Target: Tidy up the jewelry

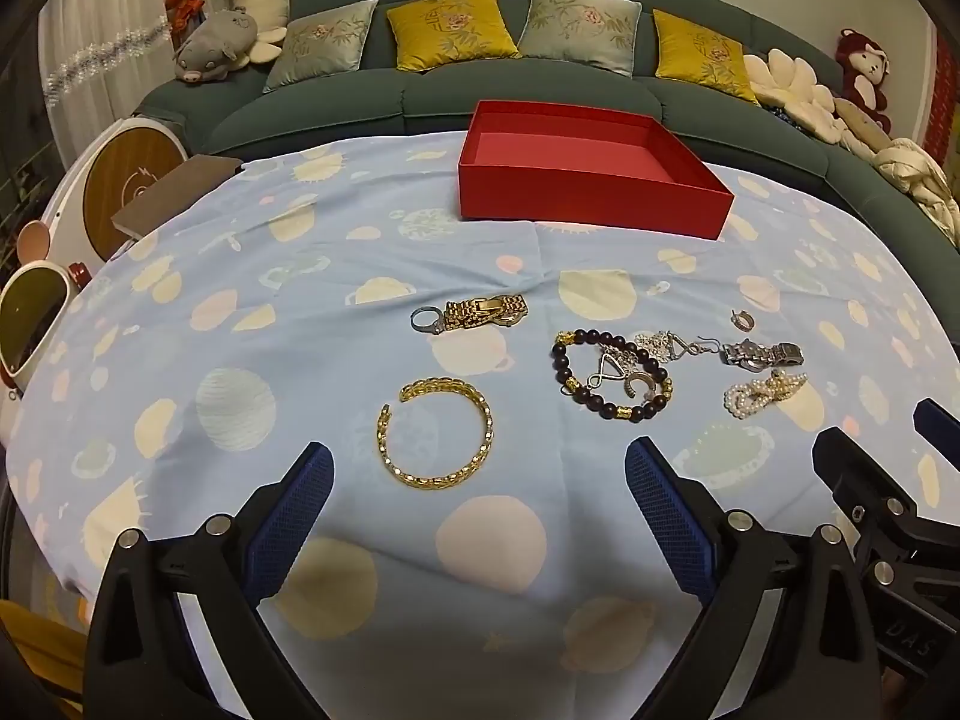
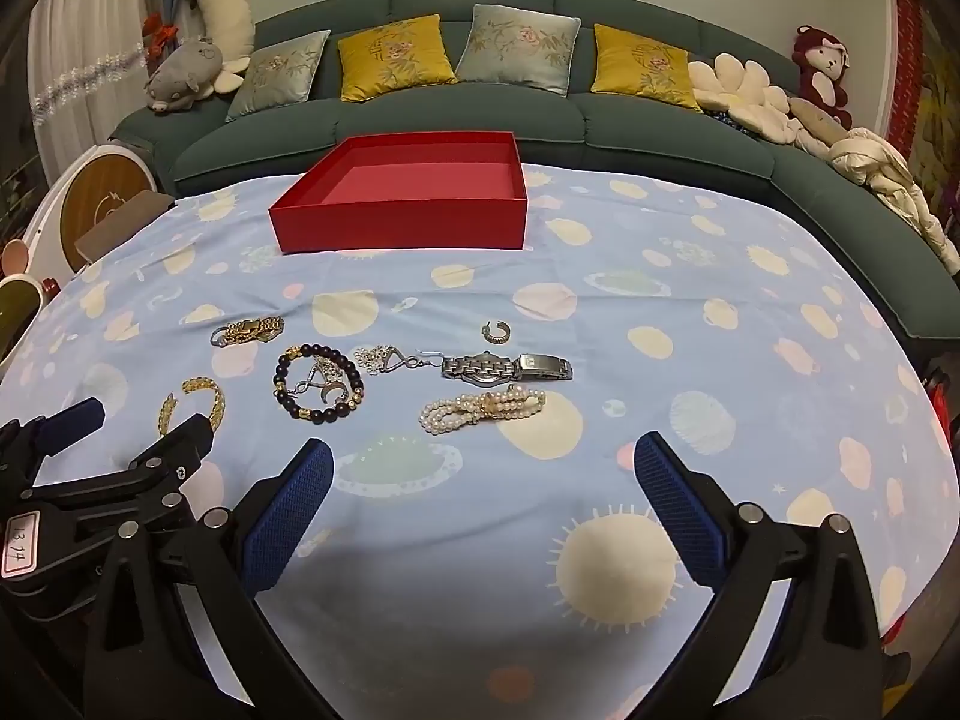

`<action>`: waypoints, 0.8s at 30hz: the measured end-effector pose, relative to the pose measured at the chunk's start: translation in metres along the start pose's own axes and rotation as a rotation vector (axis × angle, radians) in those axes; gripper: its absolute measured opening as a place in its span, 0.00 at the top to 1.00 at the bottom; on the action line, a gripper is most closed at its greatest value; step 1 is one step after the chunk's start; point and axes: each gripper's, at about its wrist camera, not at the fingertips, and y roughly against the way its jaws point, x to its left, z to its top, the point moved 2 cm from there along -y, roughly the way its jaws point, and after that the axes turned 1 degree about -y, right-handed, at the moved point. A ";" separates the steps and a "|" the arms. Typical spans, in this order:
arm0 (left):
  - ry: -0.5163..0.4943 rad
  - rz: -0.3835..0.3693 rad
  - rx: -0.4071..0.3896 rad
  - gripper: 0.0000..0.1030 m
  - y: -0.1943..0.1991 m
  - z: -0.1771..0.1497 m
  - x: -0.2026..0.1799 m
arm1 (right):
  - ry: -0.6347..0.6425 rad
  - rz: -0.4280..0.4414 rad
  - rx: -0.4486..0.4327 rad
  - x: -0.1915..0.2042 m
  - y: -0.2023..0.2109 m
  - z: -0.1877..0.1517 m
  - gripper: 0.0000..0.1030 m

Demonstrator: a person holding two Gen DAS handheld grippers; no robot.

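An empty red box stands at the far side of the table. Jewelry lies on the blue cloth: a gold bangle, a gold watch band with a silver ring, a dark bead bracelet with silver chains on it, a silver watch, a pearl bracelet, a small earring. My left gripper is open, just short of the bangle. My right gripper is open, just short of the pearl bracelet.
A green sofa with cushions and plush toys runs behind the table. A brown box lies at the table's left edge, with white round furniture beside it. The cloth covers the whole table.
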 end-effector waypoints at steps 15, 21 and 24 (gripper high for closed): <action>0.002 0.000 -0.002 0.08 0.001 0.000 -0.001 | -0.001 0.003 0.000 -0.001 0.001 0.000 0.05; 0.003 0.000 -0.004 0.08 0.002 0.000 -0.002 | -0.001 0.002 0.000 -0.001 0.002 0.000 0.05; 0.002 0.000 -0.004 0.08 0.002 -0.001 -0.001 | -0.001 0.003 -0.001 -0.001 0.002 0.000 0.05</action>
